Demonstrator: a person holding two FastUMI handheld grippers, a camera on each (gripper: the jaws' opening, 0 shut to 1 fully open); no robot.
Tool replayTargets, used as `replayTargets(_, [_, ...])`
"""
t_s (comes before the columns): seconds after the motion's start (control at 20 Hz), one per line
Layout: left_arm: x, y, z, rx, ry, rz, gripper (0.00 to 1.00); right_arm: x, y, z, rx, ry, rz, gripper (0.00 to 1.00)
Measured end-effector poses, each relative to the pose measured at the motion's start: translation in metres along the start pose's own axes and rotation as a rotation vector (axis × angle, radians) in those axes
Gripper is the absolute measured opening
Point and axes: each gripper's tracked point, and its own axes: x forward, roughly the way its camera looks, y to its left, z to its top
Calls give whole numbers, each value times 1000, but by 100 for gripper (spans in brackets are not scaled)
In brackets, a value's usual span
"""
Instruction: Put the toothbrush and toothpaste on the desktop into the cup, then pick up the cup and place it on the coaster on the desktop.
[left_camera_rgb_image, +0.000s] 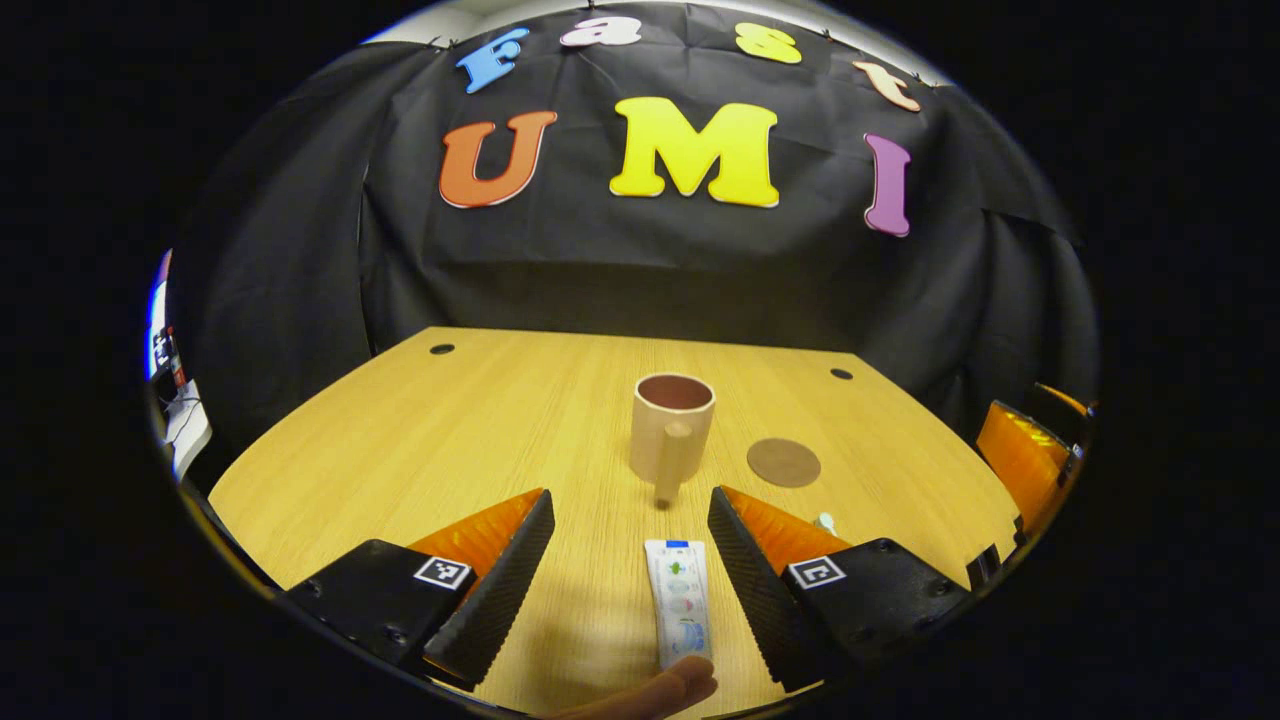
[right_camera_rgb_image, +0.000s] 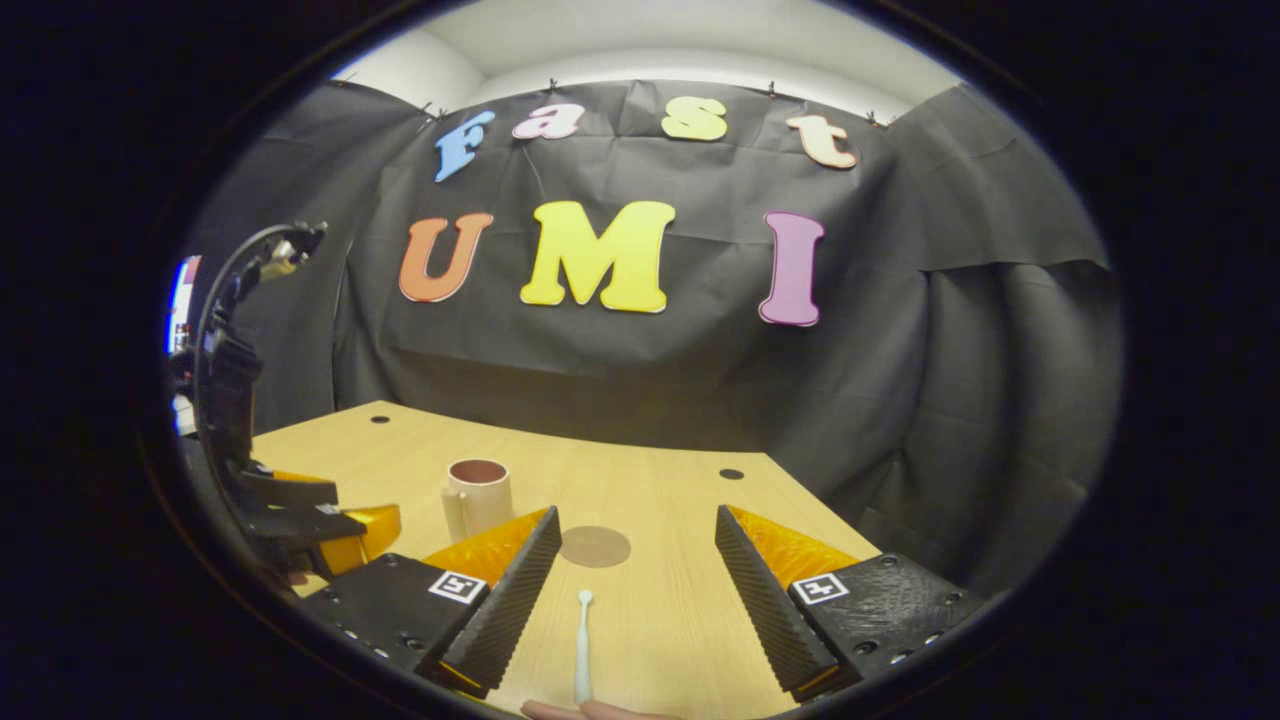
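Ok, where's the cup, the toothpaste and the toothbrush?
cup (left_camera_rgb_image: 672, 428), left gripper view, on its side wall above the handle.
toothpaste (left_camera_rgb_image: 679, 600), left gripper view, middle of the tube.
toothbrush (right_camera_rgb_image: 583, 645), right gripper view, on its thin handle.

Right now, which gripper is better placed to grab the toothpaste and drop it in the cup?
Left. The toothpaste lies flat on the desk between the open left gripper fingers, with the cup straight ahead. The right gripper is lined up on the toothbrush instead.
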Motion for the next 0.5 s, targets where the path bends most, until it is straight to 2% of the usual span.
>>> replayTargets(0.2, [0,-24,-30,-11,123,-50,99,4,-4,-5,10,25,-8,95])
replayTargets(0.4, [-5,-30,-47,-6,189,-60,99,9,-11,-10,12,44,-28,95])
replayTargets(0.5, [-5,-30,-61,5,226,-42,99,12,-12,-14,18,62,-30,95])
